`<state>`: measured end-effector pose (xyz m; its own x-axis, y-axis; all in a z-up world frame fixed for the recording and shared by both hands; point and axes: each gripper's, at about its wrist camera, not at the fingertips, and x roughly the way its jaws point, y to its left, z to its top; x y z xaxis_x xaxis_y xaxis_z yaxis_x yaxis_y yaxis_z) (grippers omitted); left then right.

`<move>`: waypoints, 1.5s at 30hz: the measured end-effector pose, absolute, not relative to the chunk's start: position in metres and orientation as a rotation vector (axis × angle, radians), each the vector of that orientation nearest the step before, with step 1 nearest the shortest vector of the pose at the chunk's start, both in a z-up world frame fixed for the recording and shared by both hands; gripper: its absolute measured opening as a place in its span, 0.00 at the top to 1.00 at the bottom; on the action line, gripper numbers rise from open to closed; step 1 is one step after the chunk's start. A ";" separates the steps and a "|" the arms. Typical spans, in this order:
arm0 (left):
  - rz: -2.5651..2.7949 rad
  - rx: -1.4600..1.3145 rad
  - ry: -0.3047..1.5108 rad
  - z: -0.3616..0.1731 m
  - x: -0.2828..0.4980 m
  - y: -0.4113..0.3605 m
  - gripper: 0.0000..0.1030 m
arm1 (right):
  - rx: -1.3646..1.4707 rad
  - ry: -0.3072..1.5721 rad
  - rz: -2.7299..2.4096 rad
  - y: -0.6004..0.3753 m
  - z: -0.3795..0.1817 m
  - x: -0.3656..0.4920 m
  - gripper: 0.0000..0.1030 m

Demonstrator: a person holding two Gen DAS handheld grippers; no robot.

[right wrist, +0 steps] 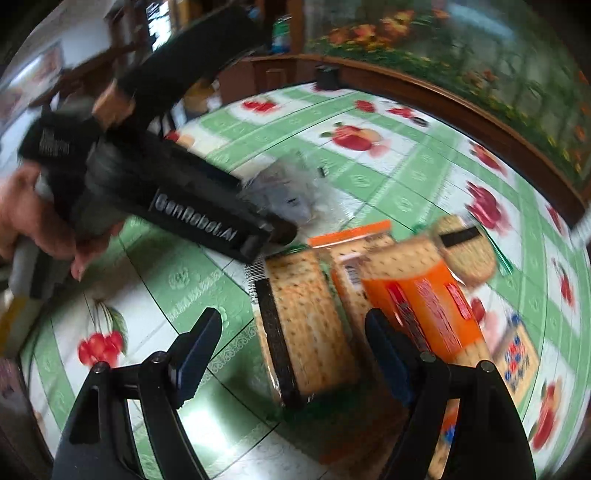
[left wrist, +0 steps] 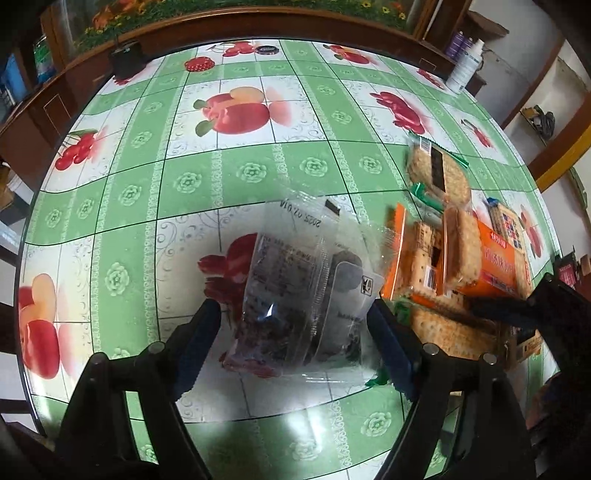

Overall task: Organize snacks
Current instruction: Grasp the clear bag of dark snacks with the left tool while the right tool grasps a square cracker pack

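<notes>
A clear plastic snack packet [left wrist: 306, 291] with dark contents lies on the fruit-print tablecloth [left wrist: 258, 173]. My left gripper [left wrist: 295, 347] is open, its fingers either side of the packet's near end. The packet also shows in the right wrist view [right wrist: 291, 192], under the left gripper's body [right wrist: 192, 210]. A pile of cracker packs lies to the right: an orange-wrapped one [left wrist: 495, 262] [right wrist: 424, 299], a green-trimmed one [left wrist: 439, 173], and a dark-edged one [right wrist: 306, 328]. My right gripper [right wrist: 291, 354] is open over the dark-edged pack, not gripping it.
A white spray bottle [left wrist: 465, 66] stands at the table's far right edge. A small black box [left wrist: 127, 59] sits at the far edge, against a wooden cabinet [left wrist: 258, 22]. A blue-patterned cracker pack [right wrist: 517, 358] lies at the right.
</notes>
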<state>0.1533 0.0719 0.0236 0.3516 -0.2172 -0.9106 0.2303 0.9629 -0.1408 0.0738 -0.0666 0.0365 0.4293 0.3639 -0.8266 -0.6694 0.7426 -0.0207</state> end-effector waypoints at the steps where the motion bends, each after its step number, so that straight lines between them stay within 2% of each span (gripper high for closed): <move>1: -0.292 0.013 1.177 0.023 0.154 0.072 0.20 | -0.418 0.928 0.675 -0.062 0.033 0.074 0.22; 3: -0.286 0.033 1.175 0.022 0.154 0.068 0.20 | -0.440 0.932 0.669 -0.059 0.031 0.075 0.22; 5: -0.275 0.051 1.178 0.020 0.153 0.066 0.20 | -0.408 0.938 0.694 -0.061 0.033 0.074 0.27; 6: -0.269 0.051 1.181 0.019 0.153 0.067 0.21 | -0.389 0.943 0.704 -0.062 0.033 0.074 0.38; 7: -0.262 0.049 1.184 0.018 0.154 0.068 0.21 | -0.369 0.963 0.708 -0.064 0.031 0.076 0.56; 8: -0.254 0.050 1.178 0.019 0.153 0.069 0.23 | -0.342 0.991 0.717 -0.066 0.028 0.079 0.55; 10: -0.242 0.058 1.172 0.020 0.150 0.069 0.34 | -0.301 0.986 0.723 -0.071 0.028 0.080 0.55; 18: -0.169 0.100 1.140 0.025 0.125 0.073 0.42 | -0.294 0.944 0.672 -0.075 0.031 0.053 0.55; 31: -0.115 0.153 1.010 0.058 0.046 0.068 0.43 | -0.146 0.809 0.590 -0.103 0.063 0.006 0.55; 45: -0.100 0.146 0.926 0.076 -0.027 0.077 0.43 | -0.113 0.799 0.602 -0.095 0.067 -0.022 0.55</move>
<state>-0.0273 0.0774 0.0759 0.5976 -0.0233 -0.8015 0.1491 0.9854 0.0825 -0.0217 -0.0951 0.0671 0.5406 0.4642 -0.7016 -0.5469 0.8277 0.1263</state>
